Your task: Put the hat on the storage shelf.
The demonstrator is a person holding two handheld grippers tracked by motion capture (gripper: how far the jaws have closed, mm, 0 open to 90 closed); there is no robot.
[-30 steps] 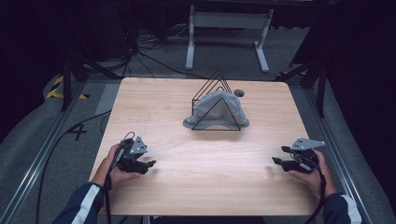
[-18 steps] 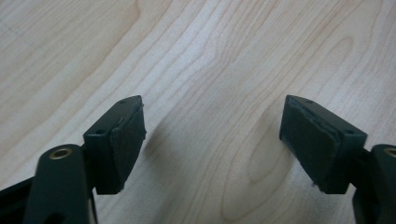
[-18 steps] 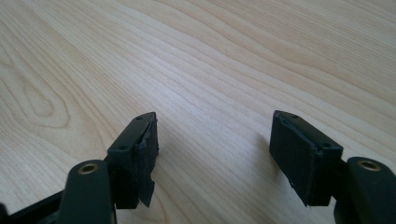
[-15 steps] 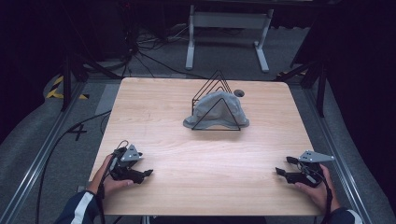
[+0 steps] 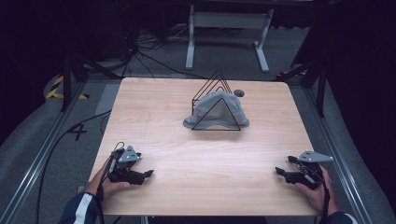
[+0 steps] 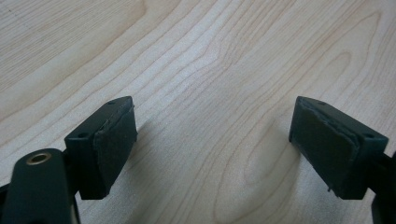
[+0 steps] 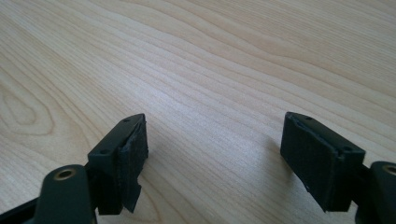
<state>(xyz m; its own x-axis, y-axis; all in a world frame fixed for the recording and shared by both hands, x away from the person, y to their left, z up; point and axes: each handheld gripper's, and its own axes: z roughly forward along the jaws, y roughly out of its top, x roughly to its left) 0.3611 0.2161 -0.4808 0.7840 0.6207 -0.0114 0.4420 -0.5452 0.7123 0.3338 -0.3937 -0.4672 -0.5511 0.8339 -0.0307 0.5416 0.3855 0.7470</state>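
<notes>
Two grippers sit low at the near edge of the wooden table (image 5: pixel 154 116), one toward each corner. At the left, the left hand (image 5: pixel 108 185) holds the left gripper (image 5: pixel 148 173) just above the boards, jaws spread wide with nothing between them and pointing rightward along the near edge; its own view shows only bare wood grain between the pads (image 6: pixel 114 140).

Toward the far middle stands a black wire rack (image 5: pixel 215 100) of triangular frames, its row running away from the person, with a grey cloth hat (image 5: pixel 215 109) draped inside it, brim spilling out at the base. A small dark round spot (image 5: pixel 239 93) lies just beyond the rack on the right.

At the right, the right hand (image 5: pixel 317 191) holds the right gripper (image 5: pixel 280 170), jaws likewise wide and empty, pointing leftward. Open tabletop lies between the two grippers and up to the rack.
</notes>
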